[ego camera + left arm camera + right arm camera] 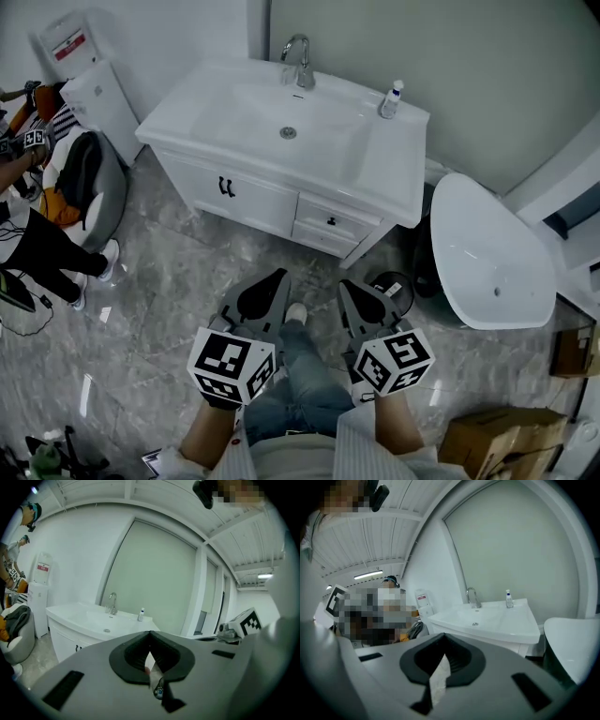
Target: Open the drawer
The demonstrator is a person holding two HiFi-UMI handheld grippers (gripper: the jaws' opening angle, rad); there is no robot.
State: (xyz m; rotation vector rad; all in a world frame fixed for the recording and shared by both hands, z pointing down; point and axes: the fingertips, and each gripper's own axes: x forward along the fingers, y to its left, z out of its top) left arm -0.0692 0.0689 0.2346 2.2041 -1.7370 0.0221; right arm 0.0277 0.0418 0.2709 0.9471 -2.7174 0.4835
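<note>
A white vanity (pixel 281 178) stands against the far wall, with two shut drawers at its right front. The upper drawer (pixel 335 223) carries a small dark handle, and a narrower one lies just under it. My left gripper (pixel 278 278) and right gripper (pixel 345 286) hover side by side above the floor, short of the vanity and pointing at it. Both are shut with nothing between the jaws. In the left gripper view the left gripper (pixel 149 633) hides the drawers below the basin (pixel 98 620). In the right gripper view the right gripper (pixel 442 637) covers the front of the vanity (pixel 492 623).
A white toilet (pixel 487 253) stands right of the vanity, with a dark bin (pixel 394 283) between them. A seated person (pixel 42 239) and a chair (pixel 89 178) are at the left. A cardboard box (pixel 487 436) sits at the lower right. A faucet (pixel 298 61) and soap bottle (pixel 391 100) are on the basin.
</note>
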